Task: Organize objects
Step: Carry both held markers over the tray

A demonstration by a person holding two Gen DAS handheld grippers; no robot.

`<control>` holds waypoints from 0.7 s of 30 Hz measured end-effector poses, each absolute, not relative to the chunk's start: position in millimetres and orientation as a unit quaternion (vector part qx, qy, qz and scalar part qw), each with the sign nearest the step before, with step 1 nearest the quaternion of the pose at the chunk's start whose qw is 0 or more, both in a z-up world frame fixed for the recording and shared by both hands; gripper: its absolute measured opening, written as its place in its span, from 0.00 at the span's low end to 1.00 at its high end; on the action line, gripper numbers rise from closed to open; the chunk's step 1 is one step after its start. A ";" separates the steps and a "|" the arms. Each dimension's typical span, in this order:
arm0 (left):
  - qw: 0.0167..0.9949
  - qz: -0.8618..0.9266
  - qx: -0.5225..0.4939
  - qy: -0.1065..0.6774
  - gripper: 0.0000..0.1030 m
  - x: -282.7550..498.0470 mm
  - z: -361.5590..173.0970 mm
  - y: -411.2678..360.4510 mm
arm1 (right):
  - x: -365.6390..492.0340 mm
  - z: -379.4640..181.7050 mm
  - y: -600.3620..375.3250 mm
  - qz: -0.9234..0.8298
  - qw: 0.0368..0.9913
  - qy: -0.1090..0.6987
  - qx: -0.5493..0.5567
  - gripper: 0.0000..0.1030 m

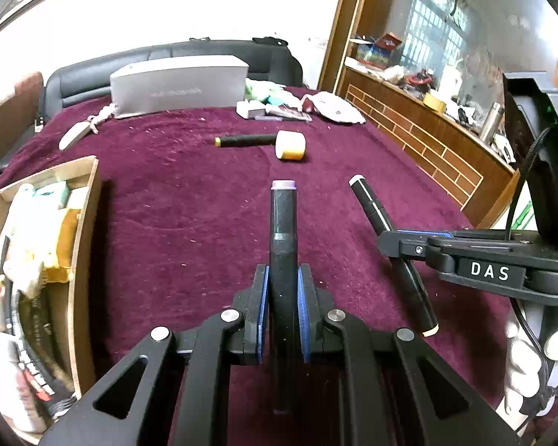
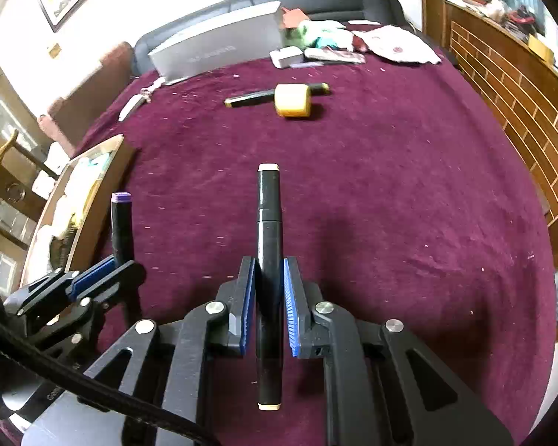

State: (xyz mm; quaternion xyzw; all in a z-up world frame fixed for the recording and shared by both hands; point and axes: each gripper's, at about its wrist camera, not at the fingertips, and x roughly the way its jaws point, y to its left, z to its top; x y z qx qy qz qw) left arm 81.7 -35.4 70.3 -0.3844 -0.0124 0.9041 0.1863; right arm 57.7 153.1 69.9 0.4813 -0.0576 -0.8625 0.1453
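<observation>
- Black purple-capped marker (image 1: 283, 245) is pinched in my left gripper (image 1: 282, 312); the cream-capped marker (image 2: 268, 260) in my right gripper (image 2: 268, 304).
- Both grips look centred; I judge they should carry level toward the cardboard box (image 1: 87, 230) at the bed's left edge.

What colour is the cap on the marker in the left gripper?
Purple, on the marker held by the left gripper; the right wrist view shows it best.

Right hand-held gripper (image 2: 268, 297) is clamped on a black marker with cream caps (image 2: 268, 200). Left hand-held gripper (image 2: 109, 271) pinches a purple-capped marker (image 2: 121, 219). Further up the maroon bed (image 2: 390, 186) sits a yellow mallet (image 2: 292, 101).
</observation>
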 end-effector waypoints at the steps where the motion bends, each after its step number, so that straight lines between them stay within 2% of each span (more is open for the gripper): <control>1: 0.184 0.906 -0.381 -0.014 0.11 83.9 73.2 -38.9 | 59.7 74.0 148.9 -0.864 0.149 -0.056 0.478 0.12; 10: 0.145 0.926 -0.346 -0.023 0.11 96.3 93.8 -80.2 | 70.5 99.9 100.8 -0.866 0.186 -0.038 0.462 0.12; 21: 0.083 0.934 -0.343 -0.051 0.11 93.7 89.8 -154.3 | 72.1 116.2 23.0 -0.856 0.240 -0.006 0.458 0.12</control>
